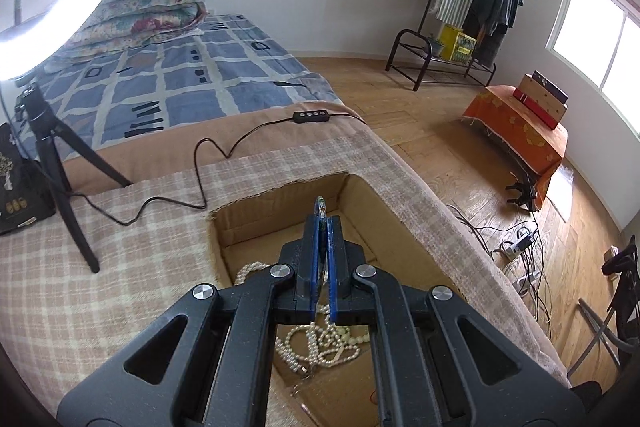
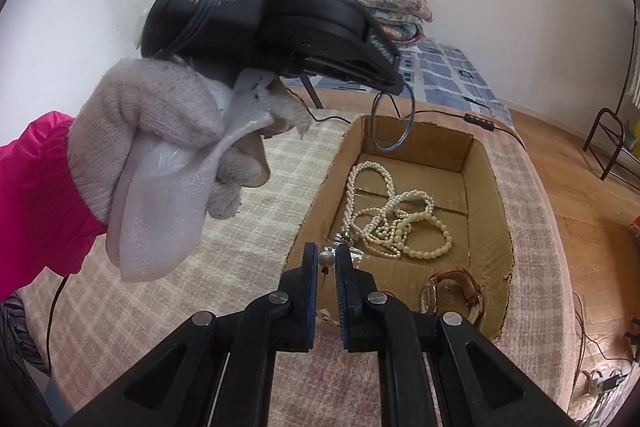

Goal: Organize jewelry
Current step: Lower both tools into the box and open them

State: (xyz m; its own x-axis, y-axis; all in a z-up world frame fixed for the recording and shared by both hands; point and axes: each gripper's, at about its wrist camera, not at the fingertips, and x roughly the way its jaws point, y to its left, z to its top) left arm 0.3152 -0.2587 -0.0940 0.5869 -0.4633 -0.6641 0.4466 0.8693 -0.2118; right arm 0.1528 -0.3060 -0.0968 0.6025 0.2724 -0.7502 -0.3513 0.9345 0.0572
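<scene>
Box: one open brown cardboard box (image 2: 476, 163) with plain corrugated walls and a taped floor seam, sunk into a checked beige cloth (image 2: 248, 227) whose cut edge is frayed around the opening.
Box contents: a tangle of white pearl strands (image 2: 384, 215), one cream bead bracelet (image 2: 430, 243) with larger round beads touching the tangle, and one watch (image 2: 452, 291) with a brownish strap and a glass face in the near right corner. How many pearl strands there are cannot be told.
Left gripper (image 1: 323, 223): black arms, blue pads, clenched on a thin bangle (image 1: 321, 209). In the left wrist view the bangle shows edge-on, poking past the fingertips; in the right wrist view it is a dark blue-grey ring (image 2: 392, 121) hanging above the far end of the box, clear of the pearls (image 1: 320, 343).
Right gripper (image 2: 325, 267): jaws narrowly parted around a small pin with one silvery round bead (image 2: 325, 259); pads close on both sides, but whether they touch it cannot be told. It sits over the near rim of the box.
Hand: a knitted white glove (image 2: 160, 131) and pink sleeve (image 2: 36, 195) hold the left tool's pale handle.
Counts: one box, one bangle, one bracelet, one watch, one pin.
Cloth top: one black tripod (image 1: 60, 163), one black cable (image 1: 208, 179) with an inline switch.
</scene>
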